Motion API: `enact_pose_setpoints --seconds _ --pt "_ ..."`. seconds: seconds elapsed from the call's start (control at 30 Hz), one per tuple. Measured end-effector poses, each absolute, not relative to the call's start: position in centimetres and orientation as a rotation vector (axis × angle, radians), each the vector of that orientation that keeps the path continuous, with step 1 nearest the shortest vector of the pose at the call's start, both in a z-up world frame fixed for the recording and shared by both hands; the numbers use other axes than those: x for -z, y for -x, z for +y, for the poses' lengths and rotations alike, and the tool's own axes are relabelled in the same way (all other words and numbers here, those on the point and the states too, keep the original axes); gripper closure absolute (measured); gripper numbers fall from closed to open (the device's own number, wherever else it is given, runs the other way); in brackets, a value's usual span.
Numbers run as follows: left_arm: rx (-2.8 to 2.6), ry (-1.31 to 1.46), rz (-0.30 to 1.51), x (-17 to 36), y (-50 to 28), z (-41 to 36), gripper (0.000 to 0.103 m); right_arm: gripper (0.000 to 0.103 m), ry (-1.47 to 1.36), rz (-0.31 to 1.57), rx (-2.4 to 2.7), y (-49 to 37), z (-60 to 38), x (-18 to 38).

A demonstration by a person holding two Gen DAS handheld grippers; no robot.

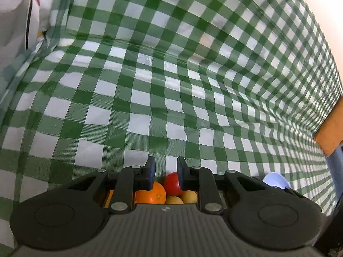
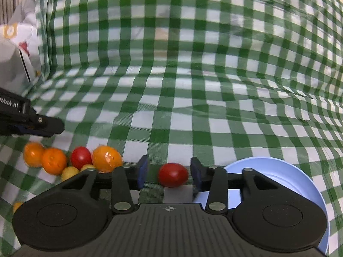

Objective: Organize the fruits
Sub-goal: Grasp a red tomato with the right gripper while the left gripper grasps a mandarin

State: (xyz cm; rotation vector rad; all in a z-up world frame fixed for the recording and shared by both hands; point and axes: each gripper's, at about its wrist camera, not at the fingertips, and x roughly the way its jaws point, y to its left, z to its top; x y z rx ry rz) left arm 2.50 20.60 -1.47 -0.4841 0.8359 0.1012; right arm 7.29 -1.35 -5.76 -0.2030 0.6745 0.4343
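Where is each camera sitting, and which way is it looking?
Left wrist: sits behind the left gripper, looking forward over the checked cloth; open black fingers show above a fruit pile.
Right wrist: sits behind the right gripper, open around a lone red tomato, blue plate at right.
Shared: the cloth, the pile, the plate; the right view also catches the left gripper.

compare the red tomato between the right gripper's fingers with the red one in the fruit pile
The lone red tomato lies by itself on the checked cloth, in the open right gripper, touched by nothing. The pile's red tomato sits wedged among oranges and small yellow fruits. The lone one looks more oval, lying sideways; the other rounder. Both are glossy red.
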Motion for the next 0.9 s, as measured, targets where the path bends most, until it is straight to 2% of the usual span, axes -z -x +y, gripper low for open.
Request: enact_pose_setpoints --seconds 0.2,0.3,0.33,0.37,0.63,0.9 --pt "-0.109 0.38 0.949 2.1 -2.8 20.6 0.079 0.058 0.283 0.723 -0.412 -8.0 -0.3 7.0" --pt "-0.055 0.313 0.973 2.1 -2.6 20.0 0.078 0.062 0.29 0.731 -0.427 -8.2 -0.3 7.2" --pt "-0.051 0.276 0.973 2.0 -2.4 19.7 0.078 0.069 0.279 0.745 -0.421 -8.3 -0.4 7.2" --pt "-0.049 0.243 0.973 2.1 -2.4 19.3 0.078 0.068 0.275 0.747 -0.426 -8.4 -0.5 7.2" --pt "0.0 0.077 1.002 2.9 -2.3 17.1 0.063 0.069 0.24 0.738 -0.473 -7.6 -1.2 5.9" --pt "-0.023 0.106 0.981 2.8 -2.5 17.3 0.067 0.069 0.231 0.79 -0.561 -5.7 -0.9 5.4"
